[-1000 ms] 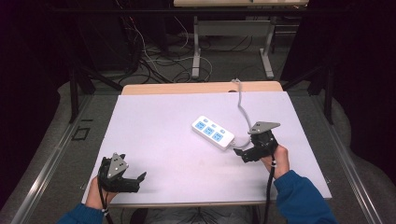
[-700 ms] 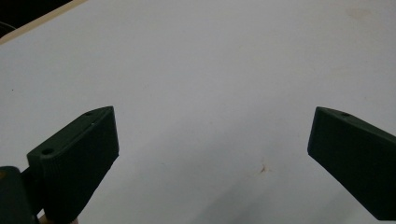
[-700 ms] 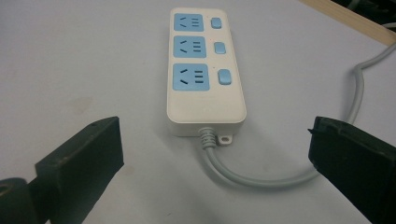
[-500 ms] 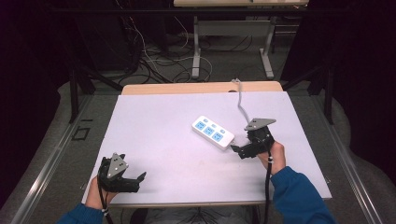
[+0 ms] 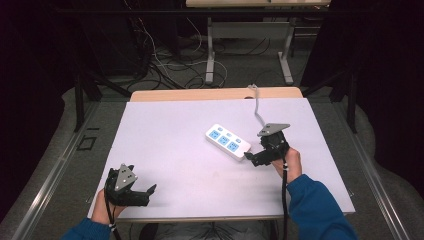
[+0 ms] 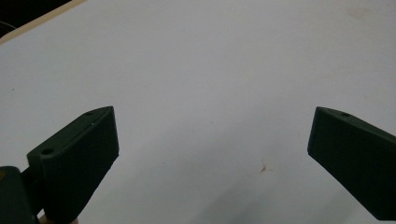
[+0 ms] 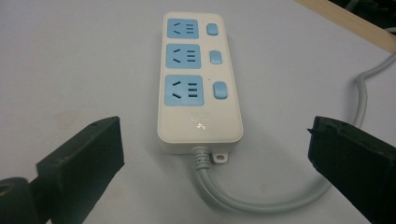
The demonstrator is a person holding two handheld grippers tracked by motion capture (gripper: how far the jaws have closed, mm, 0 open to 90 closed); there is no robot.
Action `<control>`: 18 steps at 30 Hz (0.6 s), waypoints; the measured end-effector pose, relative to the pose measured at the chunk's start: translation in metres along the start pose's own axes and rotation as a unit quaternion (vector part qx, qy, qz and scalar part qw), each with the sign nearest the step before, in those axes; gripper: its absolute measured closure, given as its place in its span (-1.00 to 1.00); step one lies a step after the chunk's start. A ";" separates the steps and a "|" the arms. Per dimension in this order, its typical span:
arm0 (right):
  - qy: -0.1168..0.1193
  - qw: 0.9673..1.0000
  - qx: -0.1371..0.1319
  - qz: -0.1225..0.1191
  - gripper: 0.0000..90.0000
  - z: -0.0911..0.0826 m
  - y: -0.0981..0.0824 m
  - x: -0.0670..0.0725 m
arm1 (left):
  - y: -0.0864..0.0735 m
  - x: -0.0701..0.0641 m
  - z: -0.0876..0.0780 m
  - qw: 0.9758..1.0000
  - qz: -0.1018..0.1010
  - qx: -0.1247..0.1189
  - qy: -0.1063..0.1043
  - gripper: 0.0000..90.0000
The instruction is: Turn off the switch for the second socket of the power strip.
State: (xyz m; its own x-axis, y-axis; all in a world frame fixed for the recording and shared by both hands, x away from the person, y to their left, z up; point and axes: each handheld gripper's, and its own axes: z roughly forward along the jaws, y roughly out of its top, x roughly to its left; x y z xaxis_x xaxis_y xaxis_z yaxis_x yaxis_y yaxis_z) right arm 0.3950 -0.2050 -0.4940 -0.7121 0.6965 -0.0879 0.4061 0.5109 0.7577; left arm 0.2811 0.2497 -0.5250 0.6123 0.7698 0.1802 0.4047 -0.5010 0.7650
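Note:
A white power strip (image 5: 227, 141) (image 7: 198, 86) with three blue sockets and three blue switches lies flat on the white table (image 5: 175, 135), right of centre. Its grey cable (image 5: 257, 107) (image 7: 261, 200) loops from the near end and runs off the far edge. My right gripper (image 5: 250, 159) (image 7: 210, 154) is open, its jaws wide apart just short of the strip's cable end, touching nothing. My left gripper (image 5: 147, 192) (image 6: 210, 154) rests open near the front left corner, with bare table between its jaws.
A wooden strip (image 5: 210, 94) edges the table's far side. Beyond it are loose cables on the floor (image 5: 165, 55) and the legs of another table (image 5: 210, 45). The person's blue sleeve (image 5: 315, 205) comes in at the bottom right.
My right gripper has moved slightly left and closer to the power strip's cable end. The left gripper has stayed in place.

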 end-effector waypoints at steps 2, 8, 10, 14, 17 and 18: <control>-0.002 1.000 -0.003 0.000 -0.94 0.002 0.001 0.000 | 0.000 0.000 0.000 1.000 0.000 0.000 0.000 -0.96; 0.002 1.000 0.003 0.001 -0.93 0.008 0.005 0.000 | 0.000 0.000 0.000 1.000 0.000 0.000 0.000 -0.96; 0.001 1.000 0.003 -0.001 -0.93 0.009 0.006 -0.001 | 0.000 0.000 0.000 1.000 -0.001 0.001 -0.001 -0.96; 0.001 1.000 0.011 -0.001 -0.93 0.013 0.010 -0.003 | 0.000 0.000 0.000 1.000 0.000 0.000 0.000 -0.96; -0.003 1.000 0.004 0.000 -0.93 0.016 0.012 -0.003 | 0.000 0.000 0.000 1.000 0.000 0.000 0.000 -0.96; -0.003 1.000 0.006 0.001 -0.93 0.017 0.013 -0.004 | 0.000 0.000 0.000 1.000 -0.001 0.000 0.000 -0.96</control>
State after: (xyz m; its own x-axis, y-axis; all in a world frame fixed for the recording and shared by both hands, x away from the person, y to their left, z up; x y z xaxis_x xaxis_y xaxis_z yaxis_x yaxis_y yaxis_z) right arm 0.4122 -0.1926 -0.4948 -0.7079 0.7006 -0.0896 0.4147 0.5150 0.7502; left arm 0.2810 0.2495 -0.5252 0.6122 0.7701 0.1791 0.4057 -0.5004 0.7648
